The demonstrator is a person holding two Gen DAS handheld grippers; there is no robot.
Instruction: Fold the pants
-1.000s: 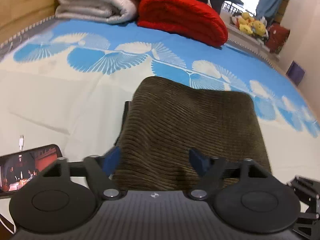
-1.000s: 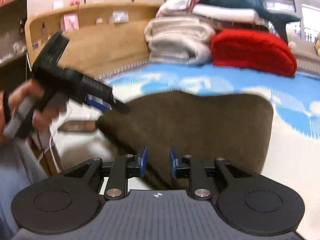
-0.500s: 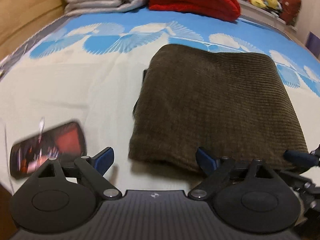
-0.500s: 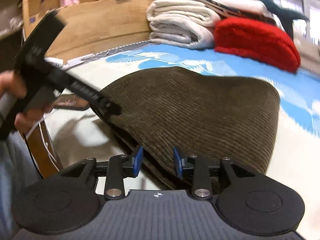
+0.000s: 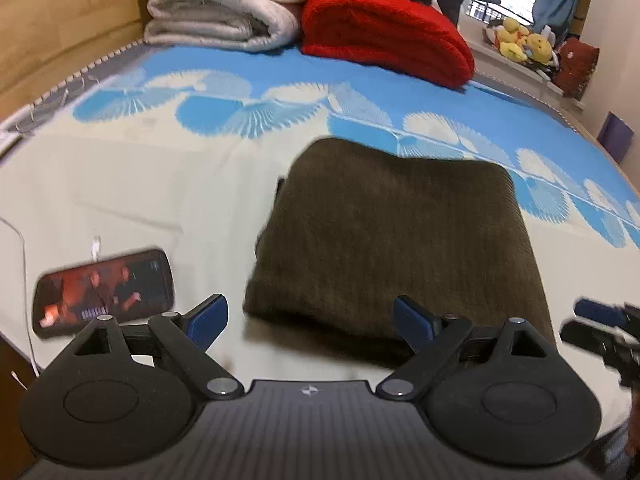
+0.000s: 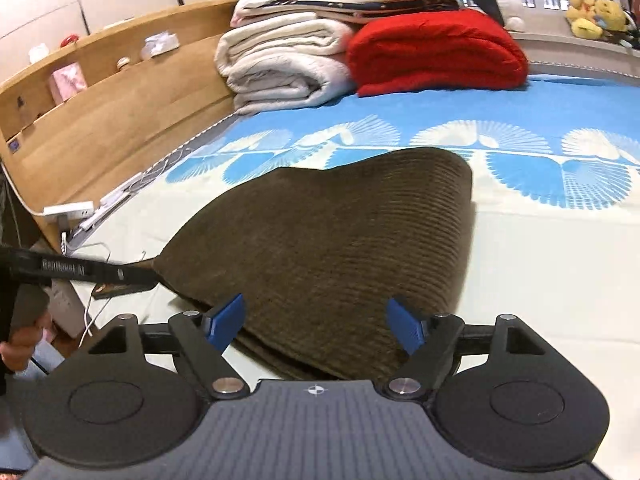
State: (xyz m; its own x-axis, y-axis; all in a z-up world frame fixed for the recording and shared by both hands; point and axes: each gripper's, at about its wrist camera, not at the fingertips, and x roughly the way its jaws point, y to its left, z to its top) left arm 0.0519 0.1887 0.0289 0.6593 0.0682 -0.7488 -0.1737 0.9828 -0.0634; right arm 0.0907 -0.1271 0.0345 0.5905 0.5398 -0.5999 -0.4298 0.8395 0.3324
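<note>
The pants (image 5: 396, 248) are laid flat on the bed (image 5: 140, 184), folded into a thick brown block with fine ribs. They are seen near the front edge of the bed, on the cream part of the sheet, and their far end just reaches the blue fan pattern.

The left gripper (image 5: 310, 318) is held above the front edge of the bed, by the near left corner of the pants. Its jaws are spread wide and nothing is pinched. One blue pad (image 5: 414, 322) is seen over the near edge of the cloth, and the other is over the bare sheet.

The right gripper (image 6: 316, 322) is held by the near right part of the pants. Its jaws are opening. The cloth is seen between the blue pads (image 6: 226, 320), but it is not pressed by them. In the left wrist view, the tip of this gripper is seen at the right side, blurred.

A phone (image 5: 104, 292) with a lit screen is laid on the sheet near the front left corner of the bed, well apart from the pants. A white cable (image 5: 20, 264) is seen beside it.

At the far edge of the bed, a folded white blanket (image 5: 224, 4) and a folded red blanket (image 5: 384, 36) are set side by side, touching. A wooden headboard (image 6: 108, 120) is seen along the left side of the bed. A hand (image 6: 22, 340) is seen on the handle of the left gripper in the right wrist view.
</note>
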